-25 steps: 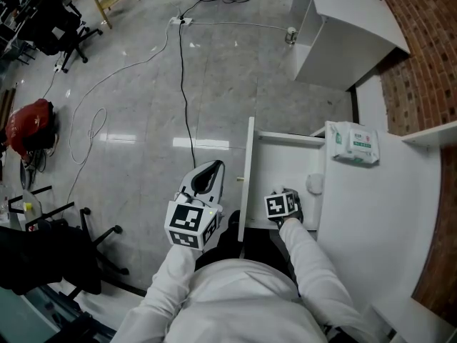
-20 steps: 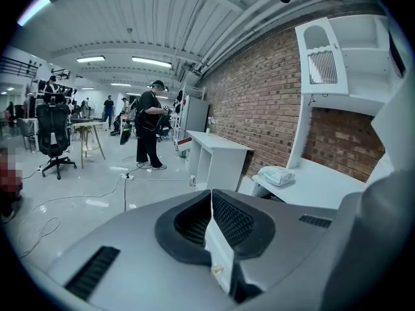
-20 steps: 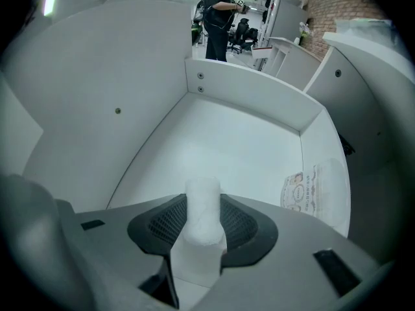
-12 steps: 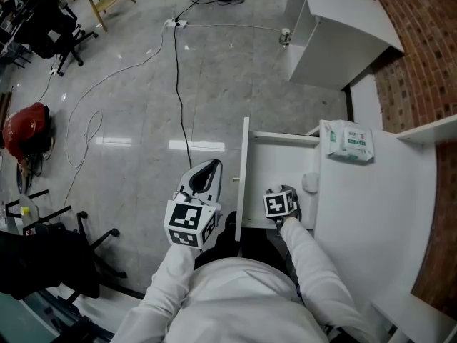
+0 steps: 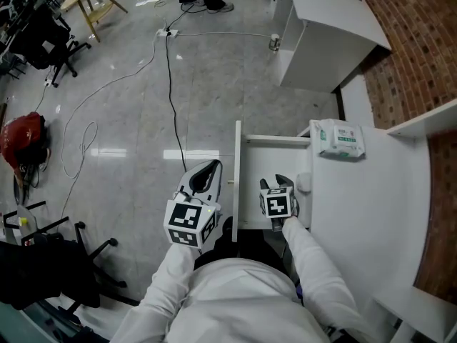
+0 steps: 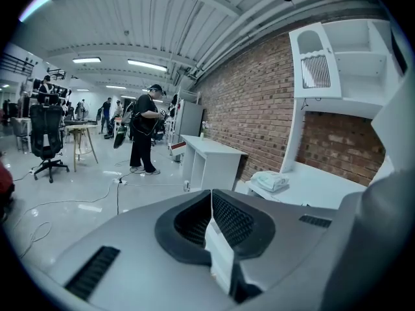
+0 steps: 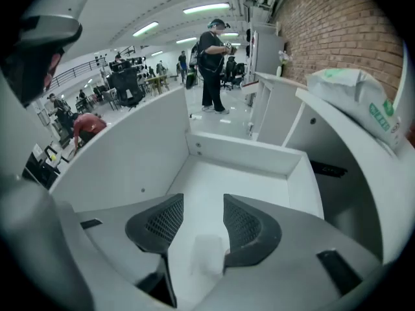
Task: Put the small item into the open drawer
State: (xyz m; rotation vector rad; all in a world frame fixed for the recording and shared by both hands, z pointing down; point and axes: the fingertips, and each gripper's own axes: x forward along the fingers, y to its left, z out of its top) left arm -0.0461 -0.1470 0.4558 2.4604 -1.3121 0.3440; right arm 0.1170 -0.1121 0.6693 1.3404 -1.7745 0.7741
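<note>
Open drawer (image 5: 264, 159): white, pulled out from counter edge. Right gripper (image 7: 201, 222) over drawer, jaws wide apart, gripping nothing. Left gripper (image 6: 211, 216) clenched, empty, off to side. Small item (image 7: 209, 254): pale block on drawer floor under right jaws. Looks light, stiff, smooth; pinch flat sides.

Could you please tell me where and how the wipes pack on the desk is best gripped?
Probably across its narrower width, at the middle, coming straight down from above. The wipes pack lies flat on the desk, soft and bulging, with nothing close beside it, so the jaws can straddle it.
</note>
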